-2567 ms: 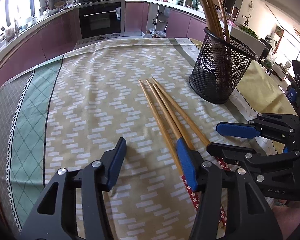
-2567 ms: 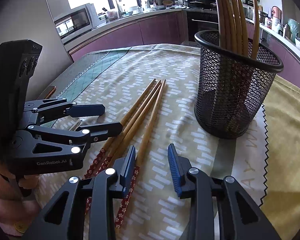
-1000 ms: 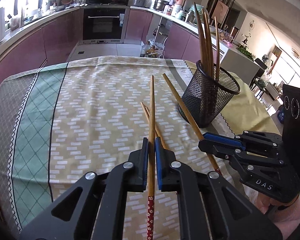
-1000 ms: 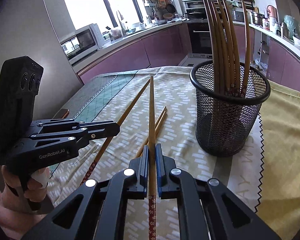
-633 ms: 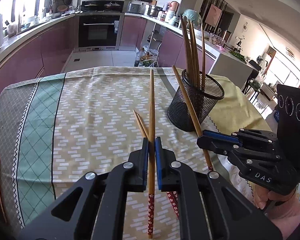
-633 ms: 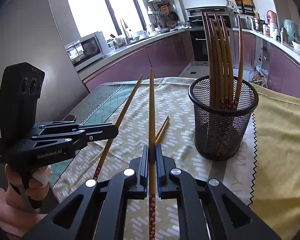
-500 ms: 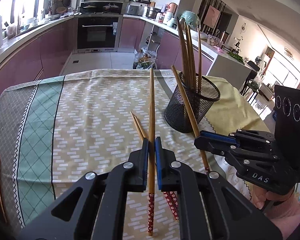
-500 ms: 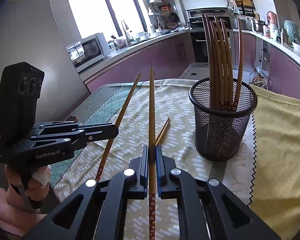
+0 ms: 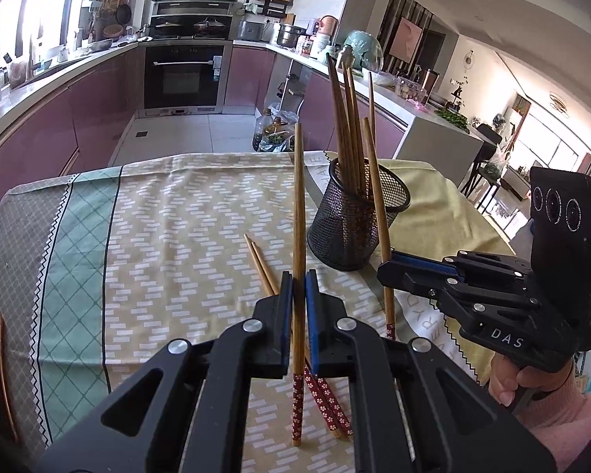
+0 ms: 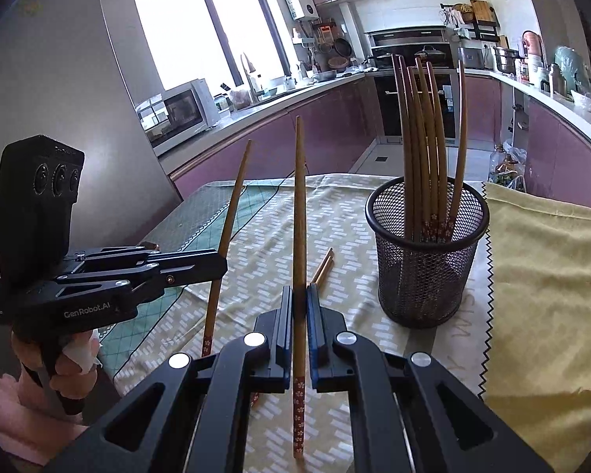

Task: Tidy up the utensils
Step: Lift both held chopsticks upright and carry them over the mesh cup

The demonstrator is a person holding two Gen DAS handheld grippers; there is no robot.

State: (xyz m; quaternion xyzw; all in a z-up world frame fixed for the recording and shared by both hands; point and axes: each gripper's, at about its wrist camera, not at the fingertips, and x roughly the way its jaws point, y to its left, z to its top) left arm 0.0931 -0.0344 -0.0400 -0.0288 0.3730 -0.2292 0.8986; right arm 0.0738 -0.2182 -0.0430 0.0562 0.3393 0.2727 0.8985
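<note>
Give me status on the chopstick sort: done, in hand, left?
Done: several wooden chopsticks stand in the black mesh holder. In hand: the left claw and right claw are each shut on one chopstick, lifted clear of the patterned tablecloth. Left: two loose chopsticks on the cloth.

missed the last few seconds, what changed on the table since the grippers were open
Each hand-held gripper, left and right, closed on one chopstick, left's and right's, and lifted it off the cloth, tip up. Two chopsticks remain lying there. The mesh cup with its chopsticks stayed put.
</note>
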